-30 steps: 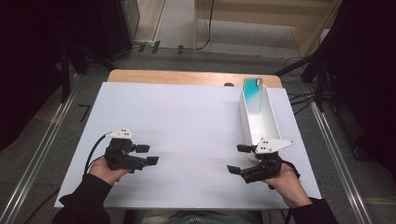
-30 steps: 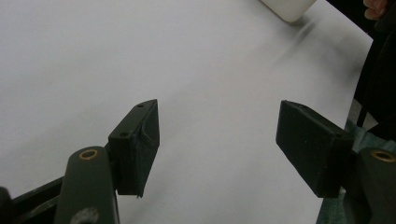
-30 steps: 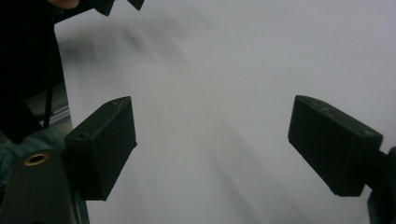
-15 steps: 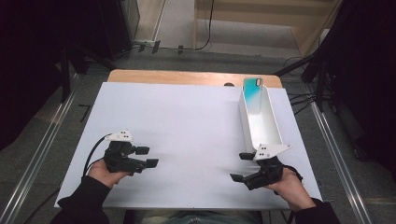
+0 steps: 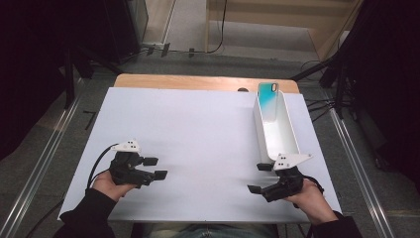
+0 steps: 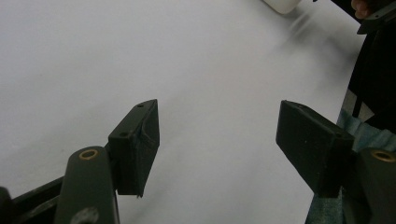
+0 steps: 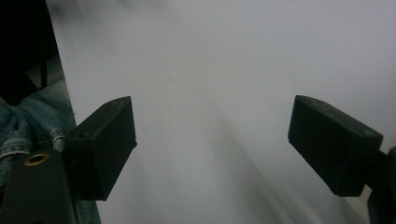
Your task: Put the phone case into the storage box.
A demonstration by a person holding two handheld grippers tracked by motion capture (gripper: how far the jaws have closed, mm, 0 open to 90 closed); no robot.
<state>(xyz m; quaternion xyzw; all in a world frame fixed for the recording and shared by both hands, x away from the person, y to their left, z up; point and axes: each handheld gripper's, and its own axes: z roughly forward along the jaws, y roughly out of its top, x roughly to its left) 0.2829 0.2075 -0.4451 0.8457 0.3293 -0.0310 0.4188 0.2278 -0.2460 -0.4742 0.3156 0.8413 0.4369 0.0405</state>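
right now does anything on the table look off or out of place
Nothing spilled or damaged. The one odd thing: a teal phone case stands propped on end against the far wall of the long white tray rather than lying flat. Both grippers are open and hold nothing.

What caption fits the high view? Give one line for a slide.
Both open grippers, left gripper and right gripper, rest near the white table's front edge; a phone leans in a white tray.
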